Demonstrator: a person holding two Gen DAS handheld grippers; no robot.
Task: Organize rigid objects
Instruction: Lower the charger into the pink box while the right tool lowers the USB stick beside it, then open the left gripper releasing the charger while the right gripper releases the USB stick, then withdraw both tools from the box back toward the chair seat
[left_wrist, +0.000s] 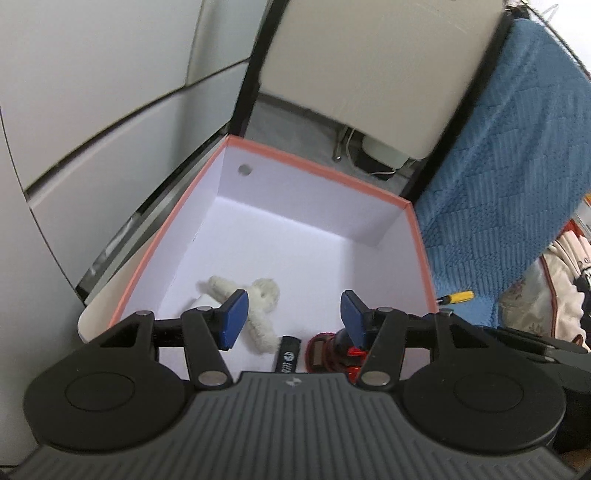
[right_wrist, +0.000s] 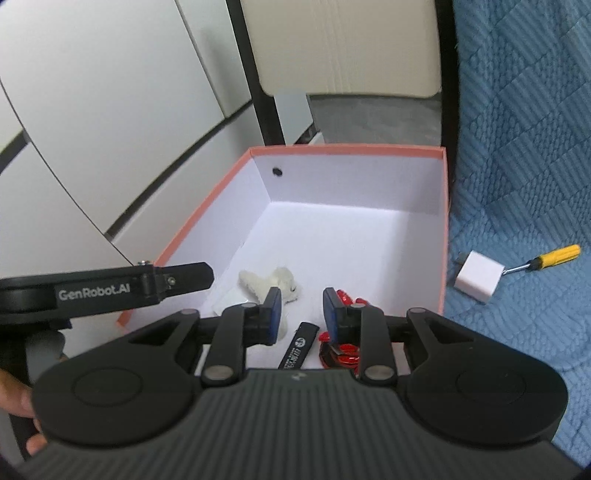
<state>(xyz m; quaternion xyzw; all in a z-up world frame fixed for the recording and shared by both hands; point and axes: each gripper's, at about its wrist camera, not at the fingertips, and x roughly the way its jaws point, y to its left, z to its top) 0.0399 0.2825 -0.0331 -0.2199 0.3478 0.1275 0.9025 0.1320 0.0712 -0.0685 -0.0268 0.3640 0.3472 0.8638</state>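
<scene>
1. The box (left_wrist: 419, 236), white inside with a salmon-pink rim, lies below both grippers; on its floor near the close wall sit a fluffy white toy (left_wrist: 258, 314), a black stick (left_wrist: 286, 352) with white print, and a glossy red toy (left_wrist: 332, 350).
2. Left gripper (left_wrist: 291, 314): jaws spread, nothing between the blue pads, tilted down over the box.
3. Right gripper (right_wrist: 301, 314): jaws narrowly parted, holding nothing, also tilted down.
4. A hand (right_wrist: 18, 402) shows at the lower left of the right wrist view.
5. Outside the box, on the blue quilted cloth (right_wrist: 517, 147), lie a white cube (right_wrist: 478, 275) and a yellow-handled screwdriver (right_wrist: 546, 258).
</scene>
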